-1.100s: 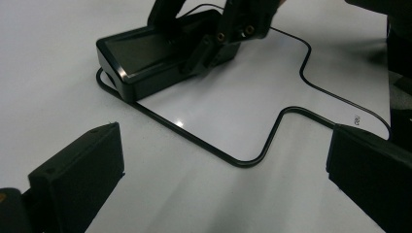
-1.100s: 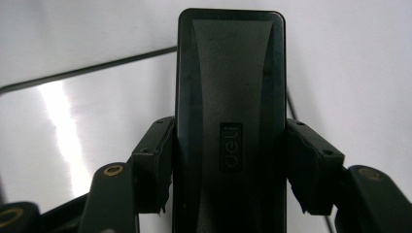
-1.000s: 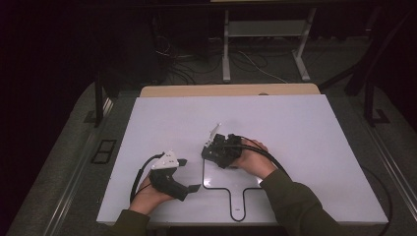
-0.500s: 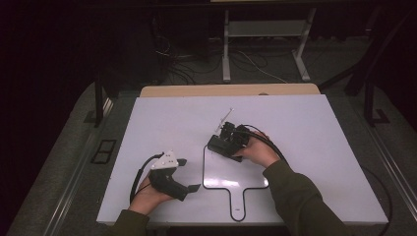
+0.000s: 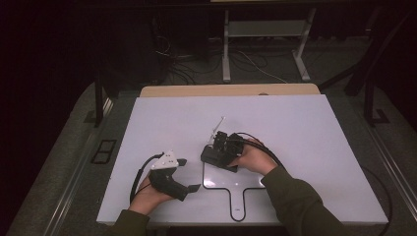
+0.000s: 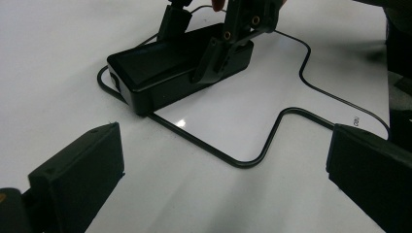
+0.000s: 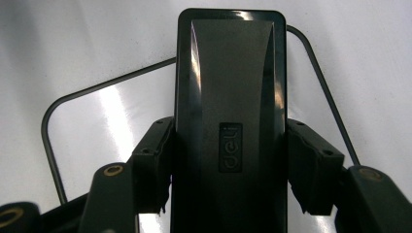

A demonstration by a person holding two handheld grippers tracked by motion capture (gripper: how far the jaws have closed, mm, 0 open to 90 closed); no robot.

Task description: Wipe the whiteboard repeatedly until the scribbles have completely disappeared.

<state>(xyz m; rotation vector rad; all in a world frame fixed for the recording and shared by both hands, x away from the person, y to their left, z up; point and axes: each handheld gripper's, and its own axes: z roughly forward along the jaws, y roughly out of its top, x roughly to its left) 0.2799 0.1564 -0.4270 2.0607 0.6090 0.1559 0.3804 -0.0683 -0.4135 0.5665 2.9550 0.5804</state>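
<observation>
Right gripper view shows the right gripper [image 7: 228,165] clamped across the black power brick [image 7: 228,97], one jaw on each long side. The brick sits over the outlined shape's [image 5: 246,186] corner. Keep the squeeze even and lower it flat. Nearby, the left gripper [image 6: 214,179] rests with jaws apart.

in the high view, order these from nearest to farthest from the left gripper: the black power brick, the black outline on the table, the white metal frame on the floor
From the left gripper:
1. black outline, just to its right on the table.
2. black power brick, up and right, clamped in the right gripper.
3. white metal frame, on the floor beyond the table's far edge.
</observation>
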